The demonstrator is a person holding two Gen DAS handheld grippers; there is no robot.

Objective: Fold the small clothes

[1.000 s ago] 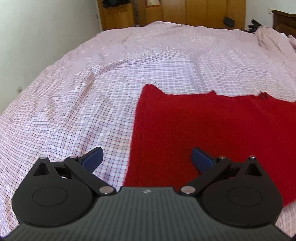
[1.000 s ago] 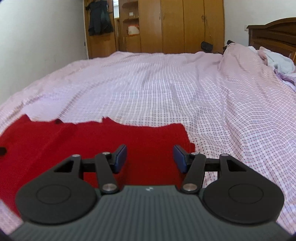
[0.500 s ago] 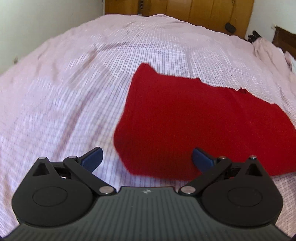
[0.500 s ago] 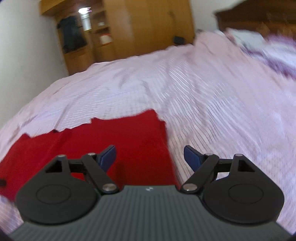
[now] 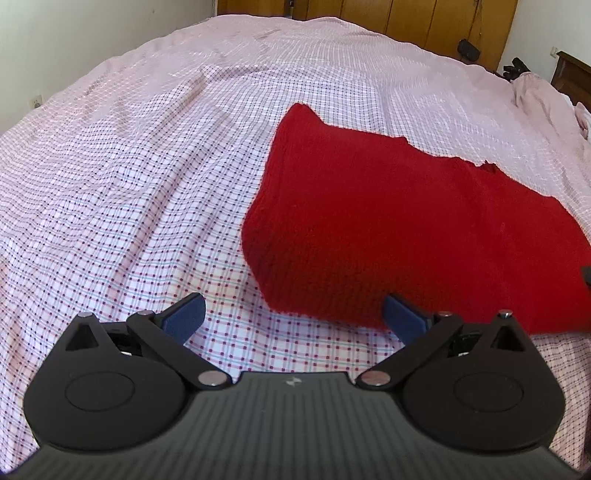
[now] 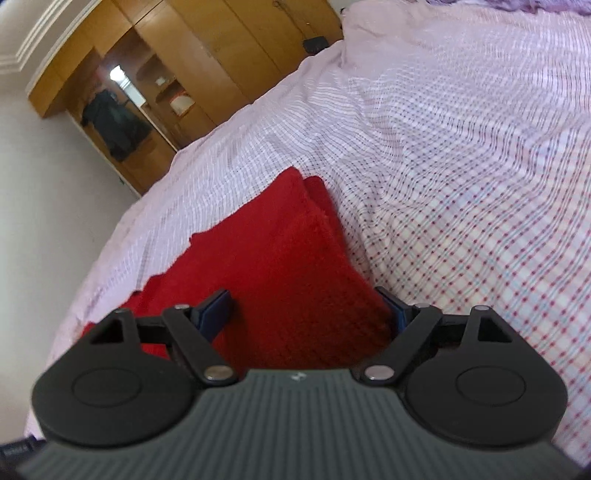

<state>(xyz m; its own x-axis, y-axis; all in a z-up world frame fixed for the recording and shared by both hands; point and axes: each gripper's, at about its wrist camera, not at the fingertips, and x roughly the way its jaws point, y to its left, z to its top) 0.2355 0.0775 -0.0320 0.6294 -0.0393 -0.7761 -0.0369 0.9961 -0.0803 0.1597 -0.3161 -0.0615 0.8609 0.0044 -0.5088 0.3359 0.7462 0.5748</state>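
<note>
A red knit garment (image 5: 399, 229) lies folded flat on the pink checked bedsheet (image 5: 129, 192). My left gripper (image 5: 295, 317) hovers open just short of the garment's near left corner, with its right pad (image 5: 404, 319) at the near hem and nothing gripped. In the right wrist view the same garment (image 6: 280, 266) shows two stacked layers at its far corner. My right gripper (image 6: 304, 310) is rolled sideways, and its jaws are opening. The garment's right edge lies between the jaws, but neither pad presses on it.
The bedsheet (image 6: 461, 166) stretches far on all sides. A wooden wardrobe (image 6: 192, 66) with dark clothes hanging stands beyond the bed. Rumpled pink bedding (image 5: 535, 92) and a dark headboard (image 5: 572, 74) are at the far right. A white wall (image 5: 74, 33) lies to the left.
The left gripper drew back off the garment, so its near left corner now shows ahead. The right gripper rolled, sank to the garment's right edge and spread its jaws wider.
</note>
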